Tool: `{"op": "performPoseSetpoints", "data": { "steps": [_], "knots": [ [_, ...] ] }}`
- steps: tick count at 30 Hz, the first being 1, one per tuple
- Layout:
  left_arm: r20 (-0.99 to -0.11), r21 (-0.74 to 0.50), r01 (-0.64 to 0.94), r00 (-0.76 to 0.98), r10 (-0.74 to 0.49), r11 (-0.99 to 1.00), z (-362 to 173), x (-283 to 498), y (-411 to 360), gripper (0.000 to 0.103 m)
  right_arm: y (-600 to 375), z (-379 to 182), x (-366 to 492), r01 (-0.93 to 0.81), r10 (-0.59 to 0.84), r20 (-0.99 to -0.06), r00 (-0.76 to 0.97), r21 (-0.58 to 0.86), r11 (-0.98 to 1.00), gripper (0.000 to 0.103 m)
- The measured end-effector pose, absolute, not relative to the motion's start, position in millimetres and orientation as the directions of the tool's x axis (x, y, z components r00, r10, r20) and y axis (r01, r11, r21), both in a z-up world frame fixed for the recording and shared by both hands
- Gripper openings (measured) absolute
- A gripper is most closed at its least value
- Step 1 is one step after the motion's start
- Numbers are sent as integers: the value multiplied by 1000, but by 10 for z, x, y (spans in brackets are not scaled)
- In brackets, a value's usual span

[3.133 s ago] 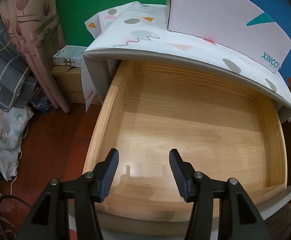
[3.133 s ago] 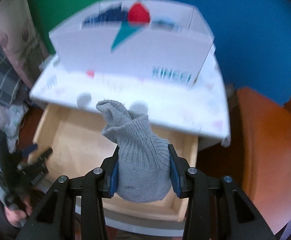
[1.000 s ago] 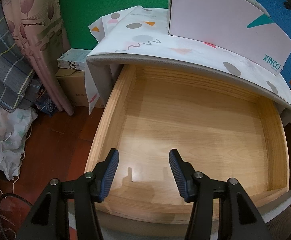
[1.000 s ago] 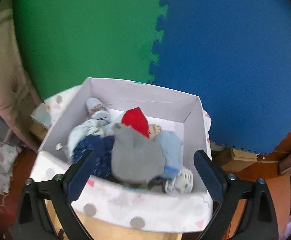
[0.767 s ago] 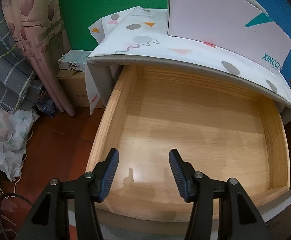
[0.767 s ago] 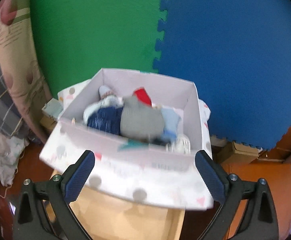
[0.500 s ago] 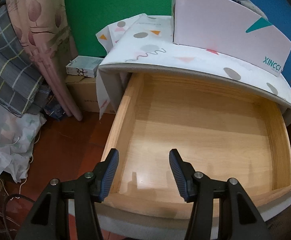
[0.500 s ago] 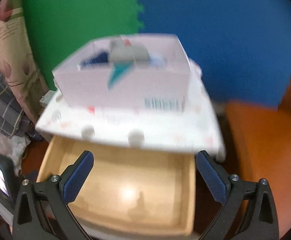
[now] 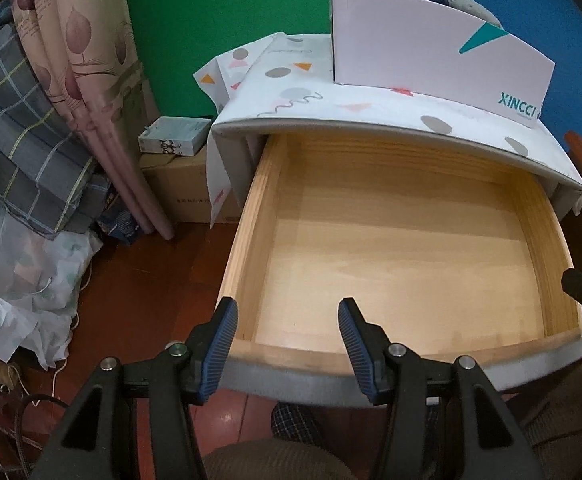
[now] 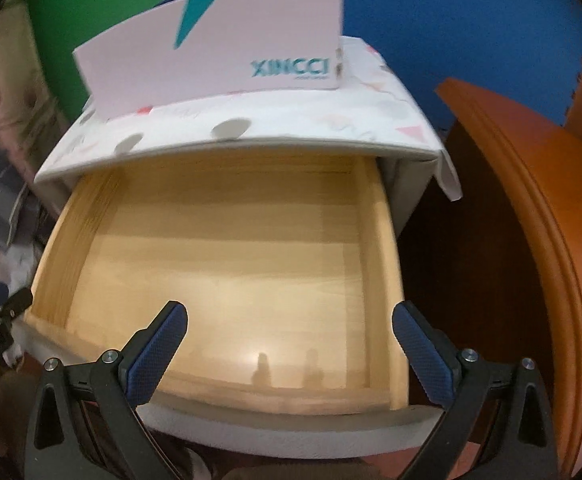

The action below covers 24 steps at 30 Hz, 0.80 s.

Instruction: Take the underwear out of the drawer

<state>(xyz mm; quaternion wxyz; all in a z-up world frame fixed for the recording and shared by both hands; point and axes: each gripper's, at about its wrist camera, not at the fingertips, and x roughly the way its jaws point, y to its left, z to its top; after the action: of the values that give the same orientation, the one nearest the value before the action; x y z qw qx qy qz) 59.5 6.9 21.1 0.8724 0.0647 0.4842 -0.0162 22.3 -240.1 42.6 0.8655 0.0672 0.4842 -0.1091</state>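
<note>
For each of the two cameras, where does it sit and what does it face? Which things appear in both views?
Left wrist: sits behind the left tongs, above the drawer's near left corner, facing the drawer; both fingers and the person's lap show, and the right tongs' tip at the right edge.
Right wrist: sits behind the right tongs, above the drawer's front right, facing the drawer; both fingers show.
Shared: the bare wooden drawer, the white box on the patterned top.
</note>
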Motion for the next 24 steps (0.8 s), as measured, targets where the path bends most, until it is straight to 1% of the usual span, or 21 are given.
{"op": "performPoseSetpoints", "data": {
  "steps": [9, 15, 24],
  "knots": [
    [-840, 106, 81, 540, 46, 991, 216, 510, 21, 54, -2201, 400, 228, 196, -143, -848, 511, -47, 979, 101],
    [-847, 70, 105, 532, 3, 992, 177, 476, -22, 54, -2066, 389, 162, 183, -139, -845, 516, -50, 982, 102],
    [-844, 69, 124, 536, -9, 990, 138, 465, -47, 54, -2086, 349, 172, 201, -139, -851, 507, -41, 979, 102]
  ]
}}
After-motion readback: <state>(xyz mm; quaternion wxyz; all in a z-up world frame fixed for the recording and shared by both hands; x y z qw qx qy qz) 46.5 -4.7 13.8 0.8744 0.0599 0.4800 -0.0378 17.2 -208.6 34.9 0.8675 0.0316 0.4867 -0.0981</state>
